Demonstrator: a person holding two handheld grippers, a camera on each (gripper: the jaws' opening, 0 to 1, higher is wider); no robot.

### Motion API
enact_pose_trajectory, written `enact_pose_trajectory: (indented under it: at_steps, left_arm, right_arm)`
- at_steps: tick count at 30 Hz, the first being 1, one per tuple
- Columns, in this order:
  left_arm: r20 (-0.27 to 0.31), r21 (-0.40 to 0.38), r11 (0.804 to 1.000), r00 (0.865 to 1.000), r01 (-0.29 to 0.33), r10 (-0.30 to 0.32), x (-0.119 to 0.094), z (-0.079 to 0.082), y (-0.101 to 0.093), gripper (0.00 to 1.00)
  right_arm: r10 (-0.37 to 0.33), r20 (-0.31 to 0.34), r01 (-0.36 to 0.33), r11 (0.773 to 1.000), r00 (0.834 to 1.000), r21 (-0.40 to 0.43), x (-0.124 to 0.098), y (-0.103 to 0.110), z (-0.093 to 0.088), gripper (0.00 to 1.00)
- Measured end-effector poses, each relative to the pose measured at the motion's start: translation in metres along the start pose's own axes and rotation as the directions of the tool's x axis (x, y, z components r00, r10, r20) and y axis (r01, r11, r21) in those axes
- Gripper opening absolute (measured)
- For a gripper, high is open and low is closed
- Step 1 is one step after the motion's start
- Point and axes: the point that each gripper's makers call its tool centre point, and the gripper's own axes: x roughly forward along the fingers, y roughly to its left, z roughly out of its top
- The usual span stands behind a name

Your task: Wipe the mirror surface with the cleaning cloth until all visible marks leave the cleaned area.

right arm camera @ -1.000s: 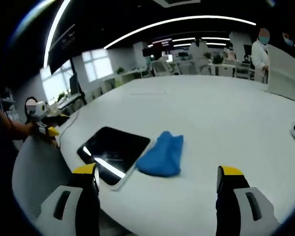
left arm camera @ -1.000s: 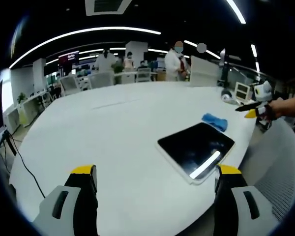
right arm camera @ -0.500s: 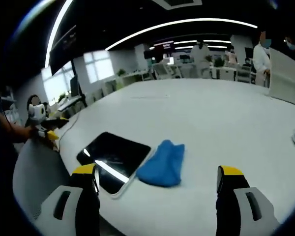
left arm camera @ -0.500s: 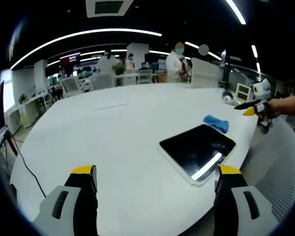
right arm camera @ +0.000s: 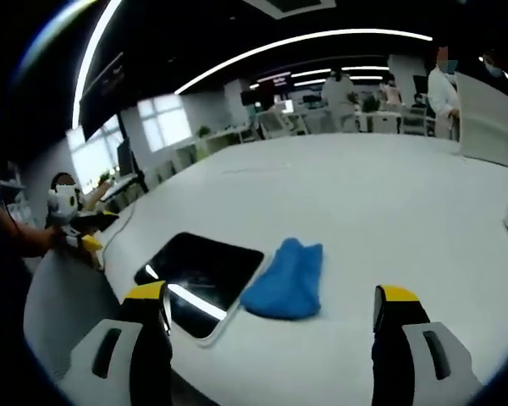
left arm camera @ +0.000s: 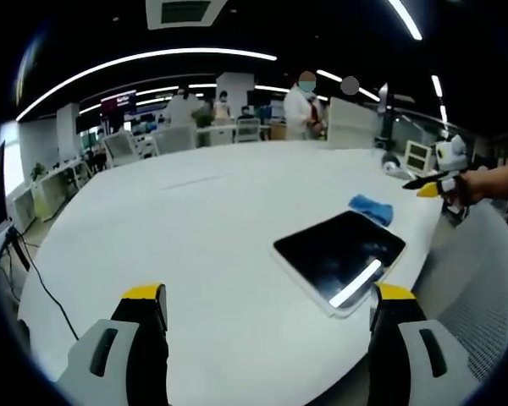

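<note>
The dark mirror [right arm camera: 201,271] lies flat near the edge of the big white counter [right arm camera: 389,203], and the blue cleaning cloth [right arm camera: 288,279] sits bunched right beside it, touching its rim. The right tool [right arm camera: 271,338] and the left tool [left arm camera: 271,334] are both wide open and hold nothing, up above the counter.

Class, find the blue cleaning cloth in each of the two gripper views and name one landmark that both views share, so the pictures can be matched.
Left gripper view: the blue cloth lies right of centre on the white table, just beyond the mirror's far corner.
Right gripper view: the blue cloth lies low, near the centre, beside the mirror's right edge.
Shared landmark: the dark mirror, with a bright strip of light reflected near one edge.
</note>
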Motion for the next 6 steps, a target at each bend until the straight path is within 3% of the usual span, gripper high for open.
enact_pose_trajectory:
  at_steps: [6]
  left_arm:
    - [-0.007, -0.002, 1.0, 1.0, -0.004, 0.004, -0.0002, -0.0015, 0.0006, 1.0]
  right_arm:
    - [-0.018, 0.007, 0.018, 1.0, 1.0, 0.011, -0.0021, -0.0029, 0.0005, 0.98]
